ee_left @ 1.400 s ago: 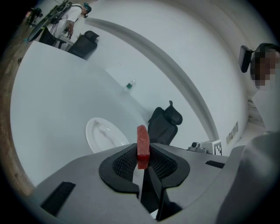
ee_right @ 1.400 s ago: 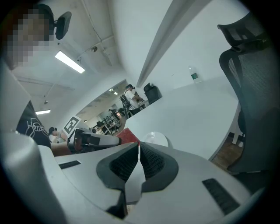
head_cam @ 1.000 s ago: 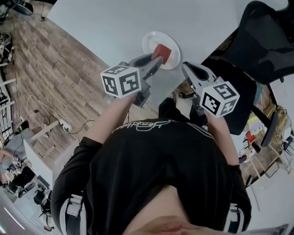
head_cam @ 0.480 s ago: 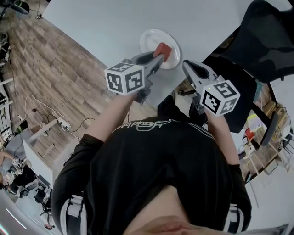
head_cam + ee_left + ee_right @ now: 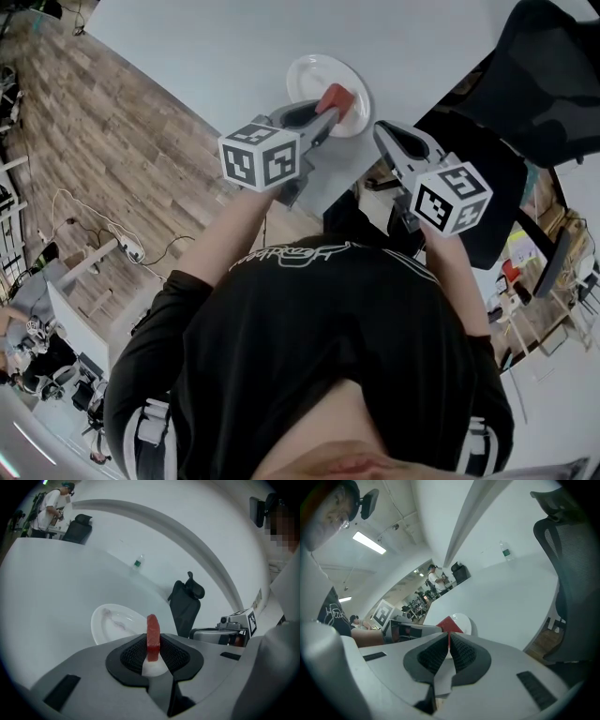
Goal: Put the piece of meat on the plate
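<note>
A red piece of meat (image 5: 335,97) is held over the near edge of the white plate (image 5: 314,70) on the white table. My left gripper (image 5: 328,106) is shut on it. In the left gripper view the meat (image 5: 153,629) stands on edge between the pads of the left gripper (image 5: 152,645), with the plate (image 5: 110,623) just beyond and below. My right gripper (image 5: 382,129) hangs to the right of the plate, off the table's edge, shut and empty. From the right gripper view (image 5: 449,641) the meat (image 5: 450,623) and plate (image 5: 465,620) show ahead.
A black office chair (image 5: 548,84) stands at the right, close to the right gripper. A water bottle (image 5: 137,563) sits far back on the table. The table edge (image 5: 281,178) runs just under the left gripper, with wood floor (image 5: 103,141) to the left. People stand in the background.
My left gripper has sunk a little toward the plate with the meat and rolled slightly. The right gripper has stayed put.
</note>
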